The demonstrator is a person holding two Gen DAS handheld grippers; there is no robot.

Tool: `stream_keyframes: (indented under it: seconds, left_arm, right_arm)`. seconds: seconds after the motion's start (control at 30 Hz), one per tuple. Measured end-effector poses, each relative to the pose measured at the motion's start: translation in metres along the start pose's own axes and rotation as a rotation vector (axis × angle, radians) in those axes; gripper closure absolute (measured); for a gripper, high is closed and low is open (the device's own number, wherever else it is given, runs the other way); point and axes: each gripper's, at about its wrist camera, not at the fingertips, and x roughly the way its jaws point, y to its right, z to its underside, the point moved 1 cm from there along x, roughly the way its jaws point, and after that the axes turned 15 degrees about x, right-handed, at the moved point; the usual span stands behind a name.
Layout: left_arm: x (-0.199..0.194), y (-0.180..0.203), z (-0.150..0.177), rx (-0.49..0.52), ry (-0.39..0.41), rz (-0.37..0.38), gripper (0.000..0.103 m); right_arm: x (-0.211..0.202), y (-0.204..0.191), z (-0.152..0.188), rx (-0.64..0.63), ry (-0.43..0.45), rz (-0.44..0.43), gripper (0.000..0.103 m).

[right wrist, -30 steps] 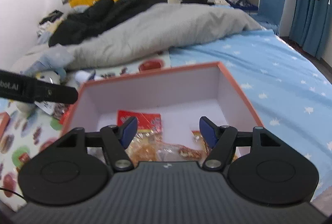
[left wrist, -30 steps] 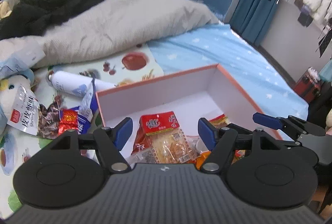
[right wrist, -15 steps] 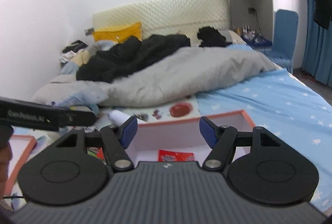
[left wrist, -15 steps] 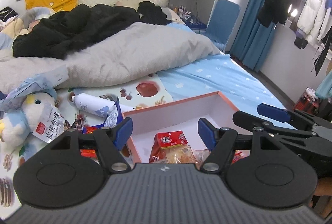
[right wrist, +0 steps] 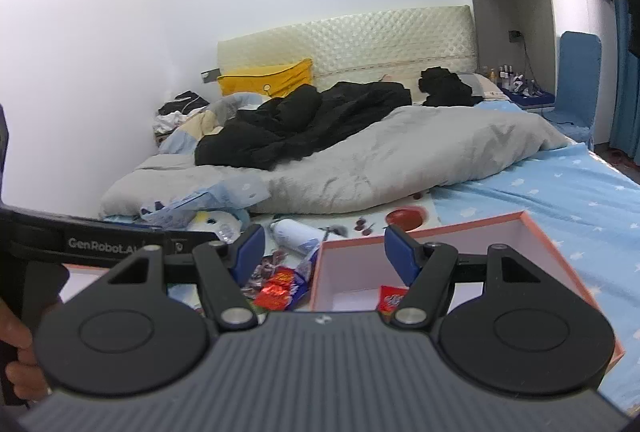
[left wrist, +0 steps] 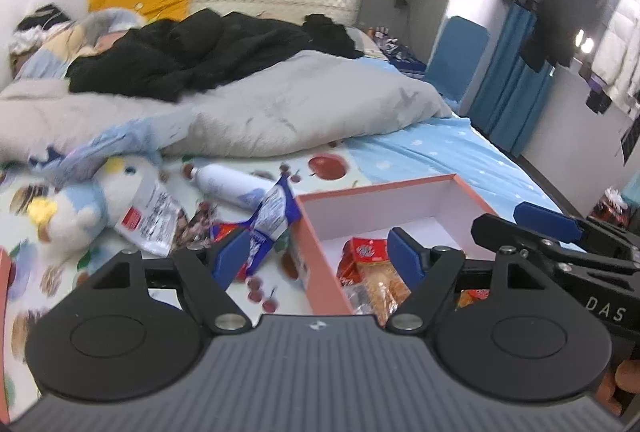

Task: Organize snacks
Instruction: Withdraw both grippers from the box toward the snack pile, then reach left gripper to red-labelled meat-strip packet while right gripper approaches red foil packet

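Currently: left claw (left wrist: 316, 252) empty, jaws just widened | right claw (right wrist: 324, 252) held apart, empty | box (left wrist: 320, 272) on bed (left wrist: 440, 152), snack packets (left wrist: 372, 264) inside | loose packets (left wrist: 256, 224) left of box

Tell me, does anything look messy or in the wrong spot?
Yes. Some snack packets still lie loose on the bed beside the orange box, next to a tipped-over white bottle and a plush penguin.

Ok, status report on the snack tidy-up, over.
Left gripper open, empty, jaws just widened. Right gripper open, empty. Some snacks in pink box; loose packets on mat outside it. White bottle and plush toy among them.
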Motion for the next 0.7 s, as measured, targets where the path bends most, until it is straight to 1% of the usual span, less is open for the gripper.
stream_keyframes:
  seconds: [0.1,0.37,0.4,0.43,0.5,0.7]
  left_arm:
    - [-0.005,-0.011,0.014,-0.02,-0.011,-0.012,0.023]
    - [-0.02,-0.03,0.043,-0.004,-0.021,-0.059,0.022]
    - [-0.02,-0.032,0.044,-0.01,-0.024,-0.064,0.02]
    - [-0.022,-0.036,0.048,-0.018,-0.023,-0.063,0.015]
    - [-0.025,-0.041,0.051,-0.026,-0.017,-0.072,0.011]
    - [-0.032,-0.047,0.069,-0.022,-0.033,-0.073,0.004]
  right_arm:
    - [0.0,-0.009,0.011,-0.013,-0.007,0.001,0.035]
    - [0.0,-0.025,0.037,-0.005,-0.039,0.007,0.035]
    - [0.0,-0.027,0.04,-0.004,-0.041,0.01,0.035]
    - [0.0,-0.029,0.043,-0.004,-0.041,0.011,0.035]
    - [-0.001,-0.032,0.048,-0.003,-0.04,0.016,0.035]
    - [-0.002,-0.04,0.066,0.015,-0.053,0.029,0.035]
